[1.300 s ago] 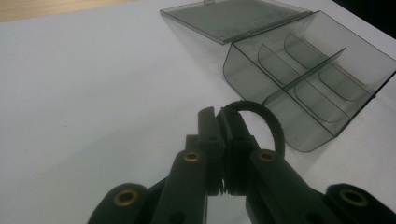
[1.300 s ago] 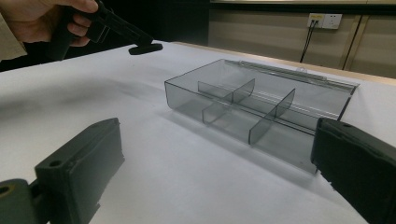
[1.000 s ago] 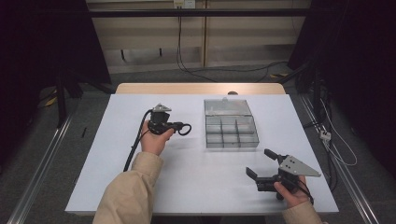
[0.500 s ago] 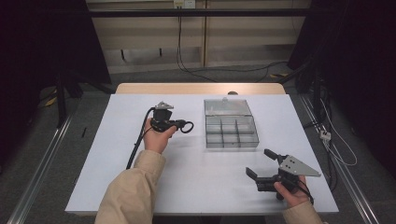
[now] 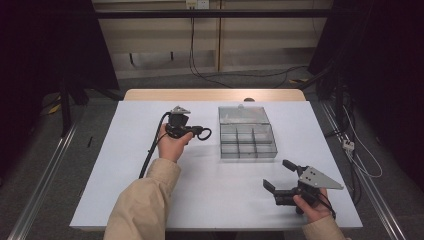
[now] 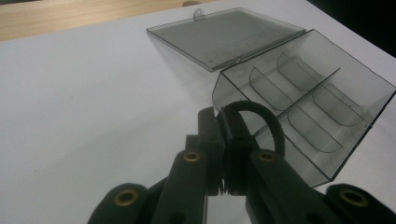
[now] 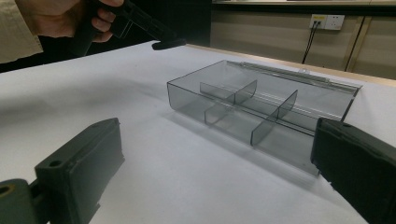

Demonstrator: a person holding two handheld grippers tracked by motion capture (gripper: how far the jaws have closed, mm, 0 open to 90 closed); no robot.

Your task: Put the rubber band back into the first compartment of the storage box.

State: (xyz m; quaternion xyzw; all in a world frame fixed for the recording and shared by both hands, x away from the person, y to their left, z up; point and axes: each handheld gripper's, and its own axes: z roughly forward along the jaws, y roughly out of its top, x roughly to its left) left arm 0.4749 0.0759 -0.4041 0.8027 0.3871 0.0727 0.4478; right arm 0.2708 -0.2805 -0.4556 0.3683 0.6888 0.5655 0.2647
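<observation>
Starting at the jaws: the left gripper (image 6: 223,140) is clamped tight on a black loop (image 6: 254,122), looks like a hair tie or rubber band, though we can't really tell the material. In its own view the loop arcs up out of the pinched jaws, right in front of the near corner of the clear organizer box (image 6: 303,107). The right gripper (image 7: 210,177) has its jaws spread wide with nothing between them; the white table (image 7: 187,186) shows in the gap.

From the high view we see the left gripper (image 5: 192,132) held above the table just left of the box (image 5: 247,141), with the loop (image 5: 202,133) sticking out toward it. The right gripper (image 5: 282,177) sits low near the table's front right edge, well apart from the box.

The box is smoky transparent plastic with dividers making six compartments, lid (image 5: 242,114) flipped open flat behind it. The compartments look empty.

The left gripper view gives us the curved dividers and the lid's little hang tab (image 6: 199,13). The right gripper view shows the person's left hand (image 7: 70,18) on the other gripper beyond the box, plus a wall socket (image 7: 326,21).
</observation>
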